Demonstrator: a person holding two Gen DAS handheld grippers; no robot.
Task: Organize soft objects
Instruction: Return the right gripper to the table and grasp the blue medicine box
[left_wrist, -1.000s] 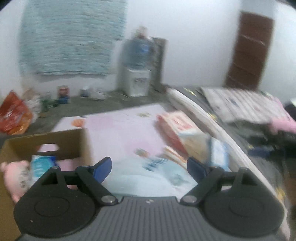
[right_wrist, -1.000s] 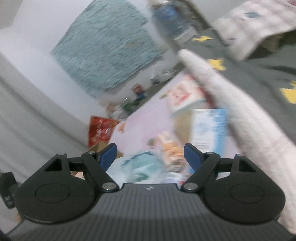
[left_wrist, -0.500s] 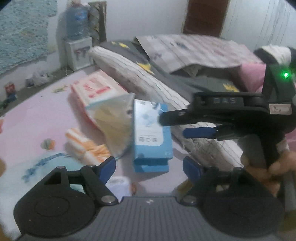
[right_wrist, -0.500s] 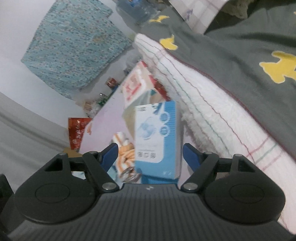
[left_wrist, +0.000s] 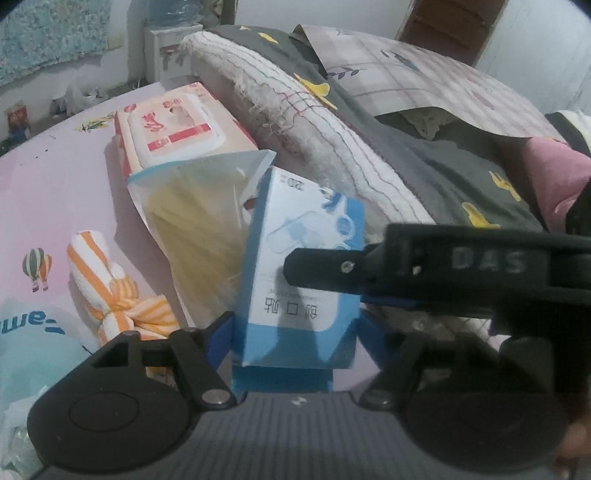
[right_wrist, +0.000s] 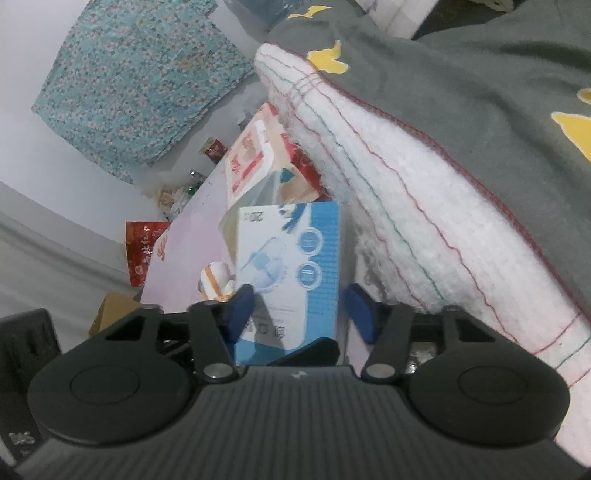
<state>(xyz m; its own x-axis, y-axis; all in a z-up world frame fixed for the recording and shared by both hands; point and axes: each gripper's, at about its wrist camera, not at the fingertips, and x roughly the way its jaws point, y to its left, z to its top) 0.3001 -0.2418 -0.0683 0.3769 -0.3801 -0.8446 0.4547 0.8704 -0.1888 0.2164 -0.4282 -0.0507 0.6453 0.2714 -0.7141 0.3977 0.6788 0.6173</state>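
A: Log entry, reading left to right. On the far left of your left wrist view lies a pale teal soft pack (left_wrist: 33, 343) on the pink mat (left_wrist: 55, 177). Beside it is the orange-striped knotted cloth (left_wrist: 110, 291), then a clear bag of yellowish material (left_wrist: 199, 221) with the red-and-white wipes pack (left_wrist: 173, 125) behind it. The blue-and-white box (left_wrist: 299, 280) sits next, against the white quilt edge (left_wrist: 332, 133).

B: Which step are you on?

A: By my reading, the approach to a pick. You have both tools aimed at the same box and nothing is gripped yet.

B: Finger state?

A: Your left gripper (left_wrist: 295, 328) is spread wide, with one blue pad on each side of the box's near end. The pads look close to its faces, but I cannot tell whether they touch. Your right gripper (right_wrist: 301, 306) is also spread wide and straddles the box (right_wrist: 291, 273); a gap shows on the right side. In the left view the right tool crosses over the box top.

B: Next move?

A: Probably choose one tool. Two on one box crowd each other. Centre the box between the pads, close on its long faces, then lift it clear of the bag and quilt. Squeeze gently, since a card box may dent.
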